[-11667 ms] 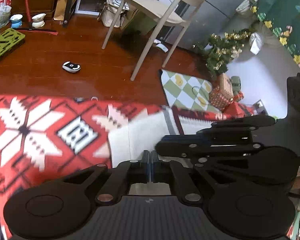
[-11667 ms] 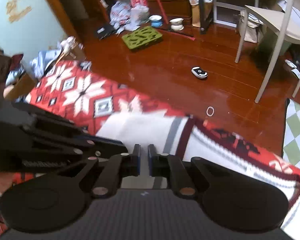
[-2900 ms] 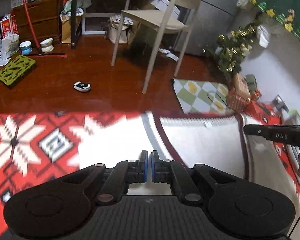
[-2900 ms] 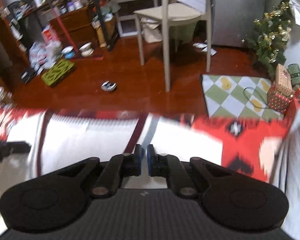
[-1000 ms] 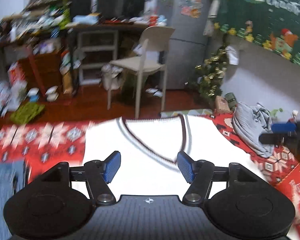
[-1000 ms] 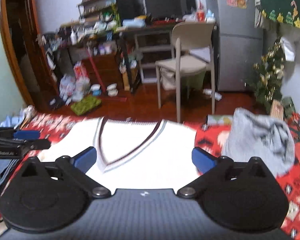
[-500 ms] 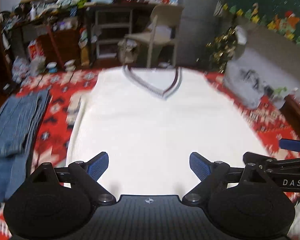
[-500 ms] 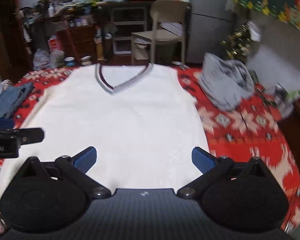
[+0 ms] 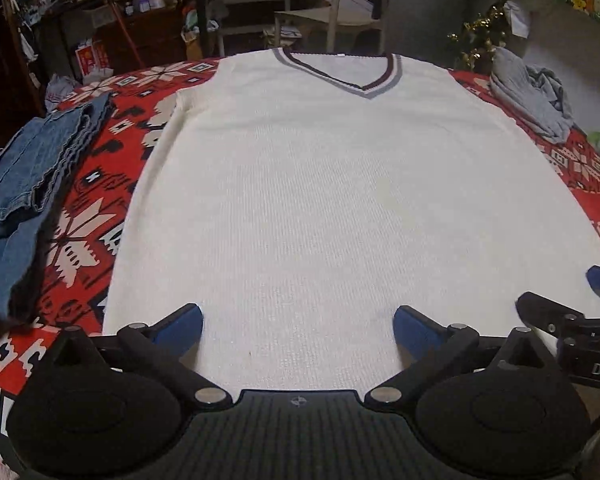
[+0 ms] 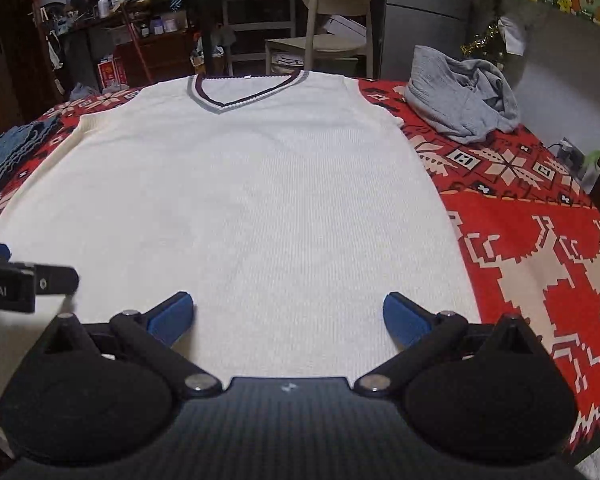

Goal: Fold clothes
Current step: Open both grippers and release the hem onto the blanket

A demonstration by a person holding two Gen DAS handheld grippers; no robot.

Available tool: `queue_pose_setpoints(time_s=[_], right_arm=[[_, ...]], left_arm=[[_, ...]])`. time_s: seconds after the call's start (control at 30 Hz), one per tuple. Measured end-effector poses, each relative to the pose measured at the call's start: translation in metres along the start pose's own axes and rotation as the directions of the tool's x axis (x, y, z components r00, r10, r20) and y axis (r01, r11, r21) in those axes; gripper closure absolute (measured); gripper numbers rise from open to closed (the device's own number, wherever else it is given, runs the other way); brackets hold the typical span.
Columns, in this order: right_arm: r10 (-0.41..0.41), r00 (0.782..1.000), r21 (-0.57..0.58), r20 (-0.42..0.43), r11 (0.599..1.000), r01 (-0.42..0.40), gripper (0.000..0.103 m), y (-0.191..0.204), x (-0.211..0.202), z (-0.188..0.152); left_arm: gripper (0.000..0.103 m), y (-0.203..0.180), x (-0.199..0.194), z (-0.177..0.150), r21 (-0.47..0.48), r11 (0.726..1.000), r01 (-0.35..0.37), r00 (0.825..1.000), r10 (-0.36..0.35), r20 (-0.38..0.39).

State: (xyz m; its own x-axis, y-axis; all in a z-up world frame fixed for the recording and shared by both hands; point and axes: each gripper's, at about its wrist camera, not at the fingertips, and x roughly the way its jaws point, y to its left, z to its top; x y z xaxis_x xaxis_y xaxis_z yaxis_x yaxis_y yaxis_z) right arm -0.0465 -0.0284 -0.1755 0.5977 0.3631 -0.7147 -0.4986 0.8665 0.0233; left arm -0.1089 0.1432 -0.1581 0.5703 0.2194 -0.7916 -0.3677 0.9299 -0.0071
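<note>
White vest (image 9: 340, 200) flat on red blanket (image 9: 100, 152) (both hand-held grippers (image 9: 298, 326) (image 10: 286, 316) wide, empty)

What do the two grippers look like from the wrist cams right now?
Both match: the left gripper and right gripper have matte black linkage arms with silver pivot pins, round black discs at each side, a ribbed black base with a small logo, and blue pads on the fingertips. White lettering marks each body's side, only partly readable. No cables or sleeves show.
</note>
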Motion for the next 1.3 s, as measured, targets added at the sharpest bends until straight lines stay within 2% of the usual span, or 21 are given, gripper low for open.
queue_pose_setpoints(time_s=[0.1,0.3,0.57,0.7,0.73,0.77,0.83,0.93,1.0,1.03,1.07,1.1,1.2,1.3], right_arm=[[-0.007,1.000,0.005,-0.001,1.000,0.007,0.001,-0.002,0.005,0.005],[-0.004,0.999,0.003,-0.050,1.000,0.004,0.001,-0.003,0.008,0.012],[0.006,0.996,-0.007,-0.093,1.000,-0.006,0.001,-0.004,0.011,0.019],[0.050,0.993,0.004,-0.111,0.999,-0.050,0.003,-0.011,0.008,0.027],[0.062,0.993,0.016,-0.098,0.998,-0.060,0.004,-0.015,0.004,0.030],[0.069,0.995,0.032,-0.071,0.997,-0.067,0.006,-0.020,-0.001,0.035],[0.075,0.997,0.058,-0.019,0.996,-0.073,0.011,-0.030,-0.011,0.045],[0.038,0.999,0.074,0.031,0.996,-0.041,0.023,-0.048,-0.013,0.066],[0.006,0.999,0.083,0.038,0.996,-0.009,0.046,-0.062,-0.003,0.080],[-0.010,0.999,0.093,0.035,0.996,0.007,0.053,-0.070,0.004,0.088],[-0.026,0.999,0.106,0.027,0.994,0.023,0.069,-0.079,0.013,0.095],[-0.034,0.999,0.123,0.013,0.992,0.032,0.079,-0.088,0.023,0.102],[-0.054,0.999,0.163,-0.007,0.985,0.054,0.092,-0.111,0.054,0.119],[-0.063,0.998,0.187,-0.024,0.980,0.066,0.093,-0.130,0.085,0.133]], left_arm=[[0.000,0.000,-0.002,-0.003,-0.010,1.000,0.001,1.000,-0.001,0.024],[0.000,0.001,0.000,0.001,-0.001,1.000,0.006,1.000,-0.006,-0.009],[0.000,0.001,-0.001,-0.001,0.004,1.000,0.008,1.000,-0.008,0.005],[0.000,0.001,-0.002,0.000,0.012,1.000,0.013,1.000,-0.013,-0.002],[0.002,0.002,-0.002,0.002,0.013,1.000,0.020,1.000,-0.020,-0.013],[0.007,0.004,-0.003,0.005,0.010,1.000,0.027,0.999,-0.027,-0.018],[0.013,0.012,-0.010,0.013,-0.020,0.999,0.044,0.999,-0.044,0.005],[0.013,0.025,-0.018,0.030,-0.071,0.996,0.061,0.996,-0.057,0.067],[0.013,0.032,-0.018,0.043,-0.091,0.993,0.068,0.994,-0.060,0.092],[0.013,0.034,-0.016,0.049,-0.093,0.993,0.067,0.993,-0.058,0.098],[0.013,0.035,-0.012,0.054,-0.089,0.994,0.057,0.994,-0.048,0.101],[0.013,0.036,-0.009,0.059,-0.086,0.995,0.047,0.994,-0.038,0.102],[0.013,0.038,0.003,0.070,-0.071,0.997,0.015,0.996,-0.009,0.092],[0.013,0.041,0.016,0.076,-0.070,0.998,0.005,0.998,-0.001,0.063]])
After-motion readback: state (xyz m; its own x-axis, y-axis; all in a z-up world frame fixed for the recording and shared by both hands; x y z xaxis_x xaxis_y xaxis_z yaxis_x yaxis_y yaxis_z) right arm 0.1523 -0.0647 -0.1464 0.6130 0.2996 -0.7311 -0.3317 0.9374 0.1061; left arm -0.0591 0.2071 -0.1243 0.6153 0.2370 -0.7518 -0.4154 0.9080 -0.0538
